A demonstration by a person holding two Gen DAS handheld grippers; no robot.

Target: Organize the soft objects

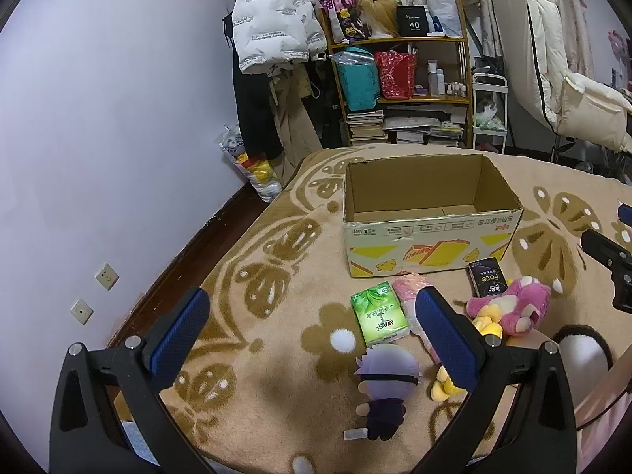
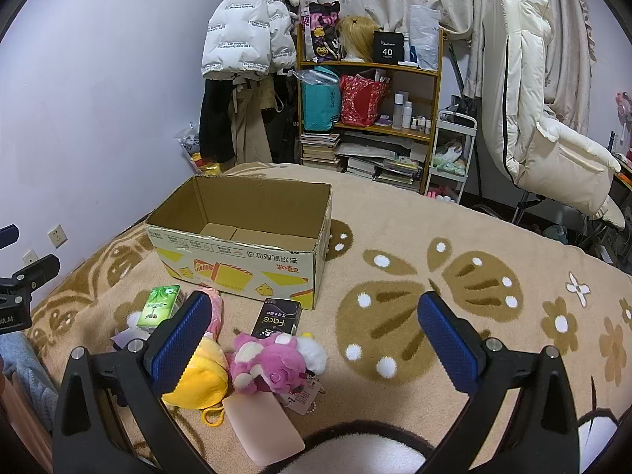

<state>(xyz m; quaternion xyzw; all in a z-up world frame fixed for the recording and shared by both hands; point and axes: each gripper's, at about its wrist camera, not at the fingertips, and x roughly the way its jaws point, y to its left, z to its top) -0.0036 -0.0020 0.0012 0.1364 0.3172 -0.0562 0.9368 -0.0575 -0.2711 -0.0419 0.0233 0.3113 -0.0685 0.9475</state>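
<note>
While nothing sits in the cardboard box [image 1: 430, 213] ahead, both hand-held grippers, left [image 1: 312, 335] and right [image 2: 316, 345], gape empty. Below them on the bed: purple doll [image 1: 385, 379], pink plush [image 2: 268, 363], tissue packs [image 1: 379, 318]. All left to gather.

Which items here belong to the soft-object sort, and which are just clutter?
Job:
- cardboard box, open, empty
- pink plush bear
- yellow plush
- purple-haired doll
- green tissue pack
- black tissue pack
- pink roll

Lying about:
- bookshelf
- white puffer jacket
- cream coat
- wall sockets
</note>
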